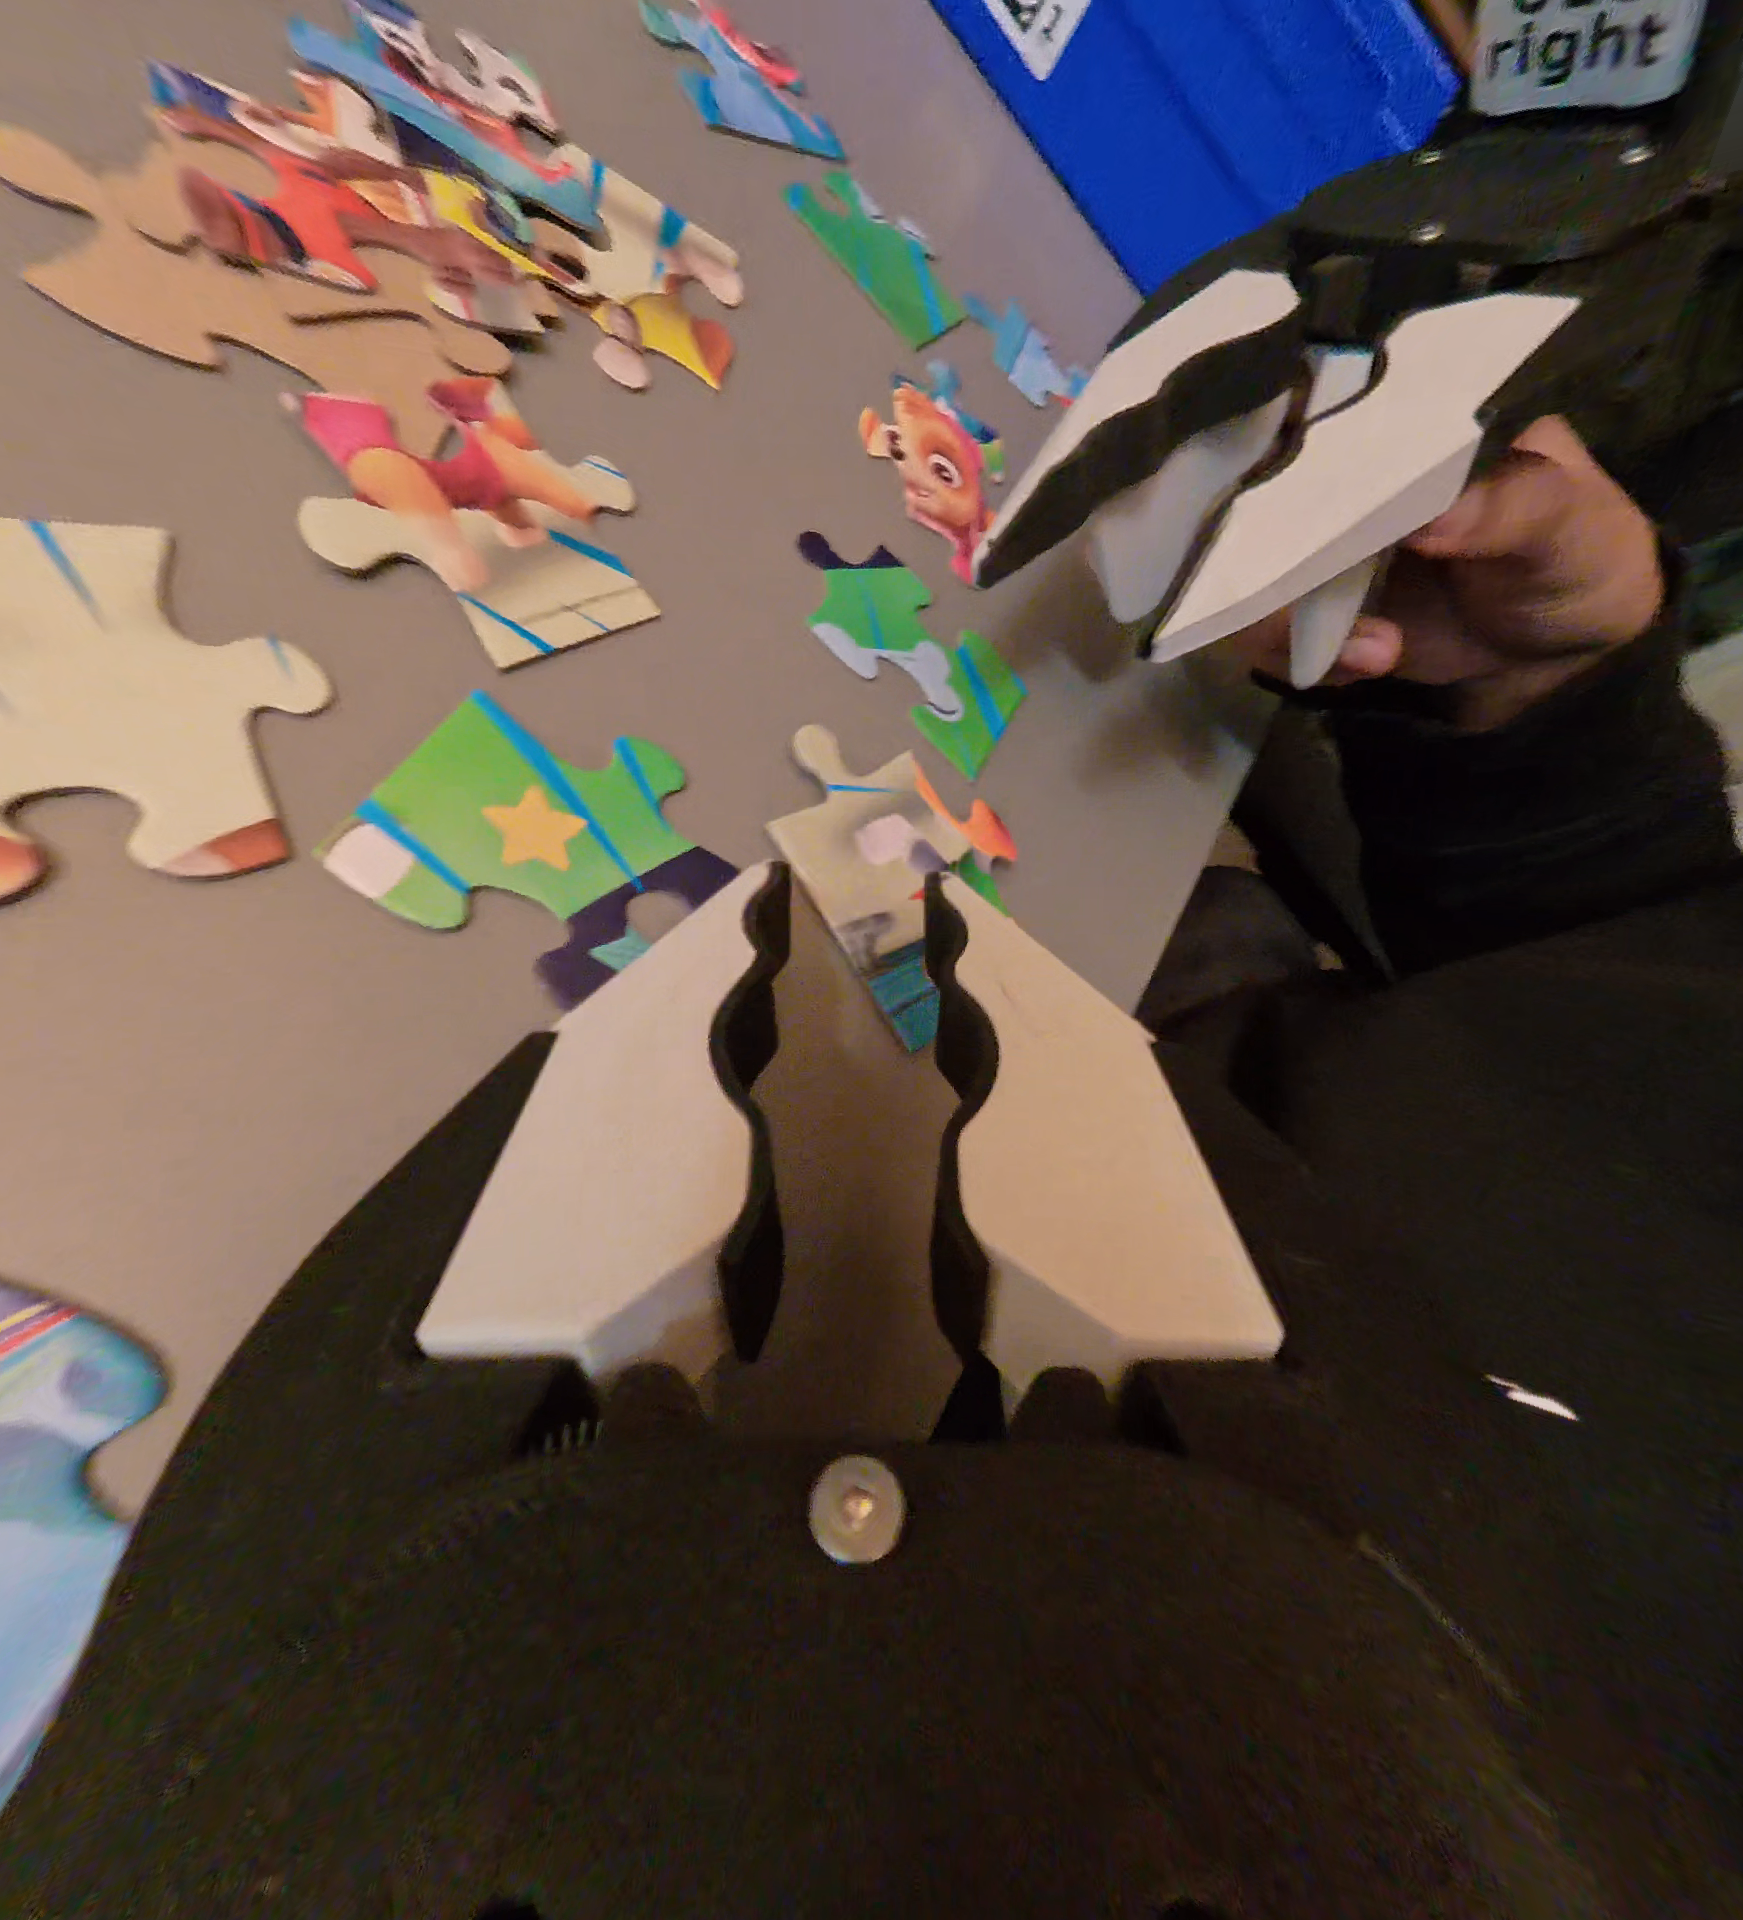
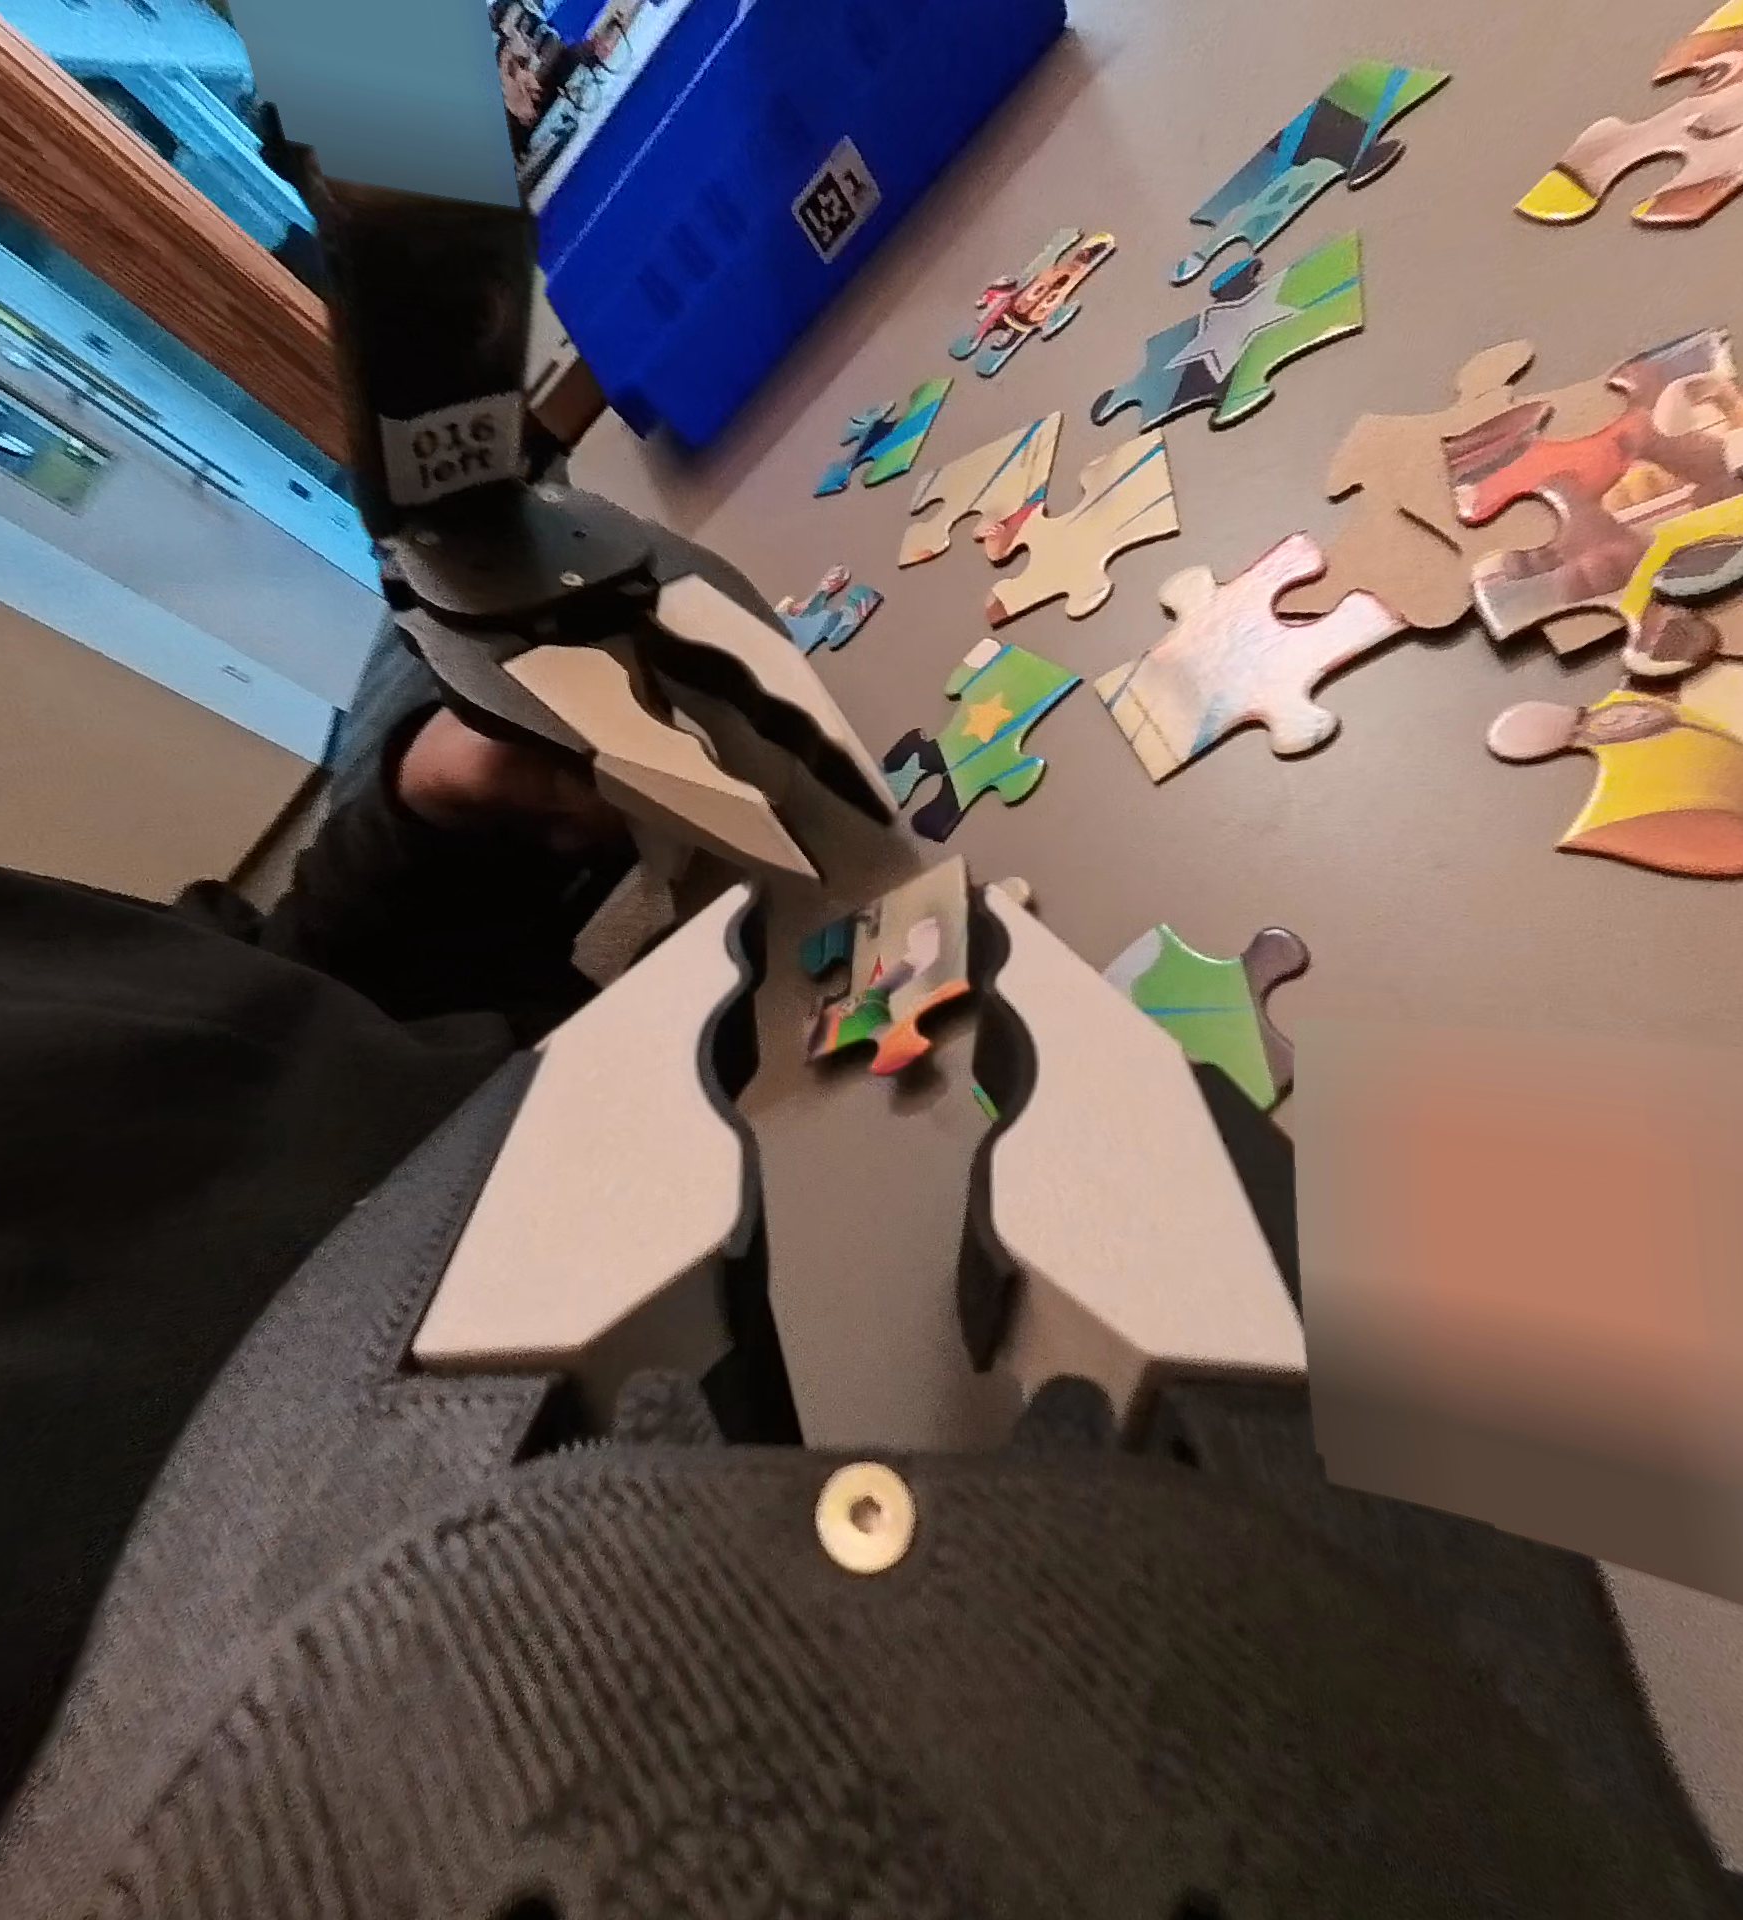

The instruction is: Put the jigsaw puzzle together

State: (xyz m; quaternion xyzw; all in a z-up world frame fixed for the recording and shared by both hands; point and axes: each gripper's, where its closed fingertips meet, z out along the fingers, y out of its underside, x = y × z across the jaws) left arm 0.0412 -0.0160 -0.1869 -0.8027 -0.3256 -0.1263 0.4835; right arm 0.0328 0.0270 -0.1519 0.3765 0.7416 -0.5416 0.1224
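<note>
A small cream jigsaw piece with orange and green patches [image 1: 872,831] lies flat on the grey table [image 1: 171,1091], close to its near edge. My left gripper [image 1: 854,883] is open, and its tips hover just over this piece without gripping it. The right wrist view shows the same piece [image 2: 914,966] between the spread fingers of my open right gripper [image 2: 872,899], lying on the table below them. The left gripper [image 2: 851,847] points down at it from the left. In the left wrist view the right gripper [image 1: 1069,613] hangs above the table edge with nothing in it.
A green piece with a yellow star [image 1: 514,821] lies left of the small piece, and a green piece with grey patches [image 1: 950,686] beyond it. Several loose and heaped pieces [image 1: 379,229] cover the far table. A blue box [image 1: 1189,114] stands at the back.
</note>
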